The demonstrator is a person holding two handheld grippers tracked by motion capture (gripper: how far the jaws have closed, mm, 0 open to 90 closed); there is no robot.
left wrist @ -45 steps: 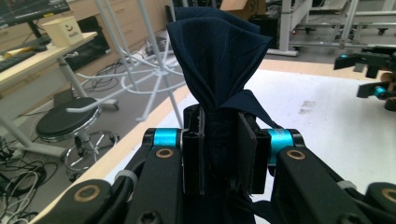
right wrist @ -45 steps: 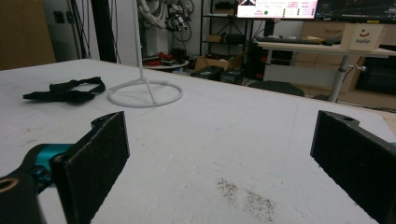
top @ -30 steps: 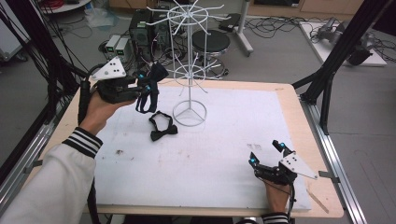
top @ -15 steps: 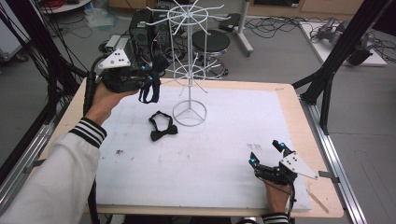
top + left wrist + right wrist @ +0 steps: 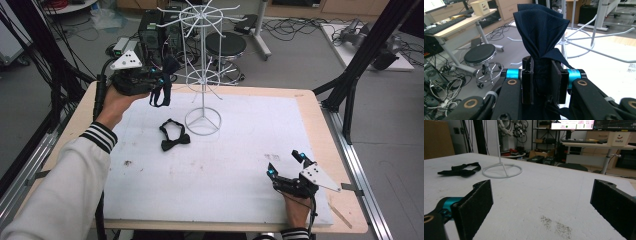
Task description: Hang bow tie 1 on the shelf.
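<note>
Your left gripper (image 5: 161, 80) has carried the navy bow tie (image 5: 161, 92) up and toward the rack (image 5: 202, 65) since a second ago, from lower over the mat to a spot level with the rack's lower ring of arms, just to the left of its pole; your right gripper (image 5: 286, 165) has stayed where it was. You hold the left gripper raised above the far left part of the mat (image 5: 225, 165), its jaws clamped tight on the tie. Seen along those jaws in the left gripper view, the navy bow tie (image 5: 541, 32) is pinched at its knot between the two pads (image 5: 527, 82), with the folded cloth fanning out above them and the rack's white arms (image 5: 596, 42) close behind it. In the high view the tie's strap hangs in a loop below the gripper, clear of the mat. A second, black bow tie (image 5: 173, 136) lies flat on the mat just left of the rack's round base (image 5: 203, 121), apart from it. Your right gripper rests low at the near right part of the mat, well away from the rack, its jaws spread wide with nothing between them; in the right gripper view the pads (image 5: 475, 202) frame bare mat (image 5: 544, 195), with the rack's base (image 5: 502, 172) and the black tie (image 5: 460, 171) farther off.
</note>
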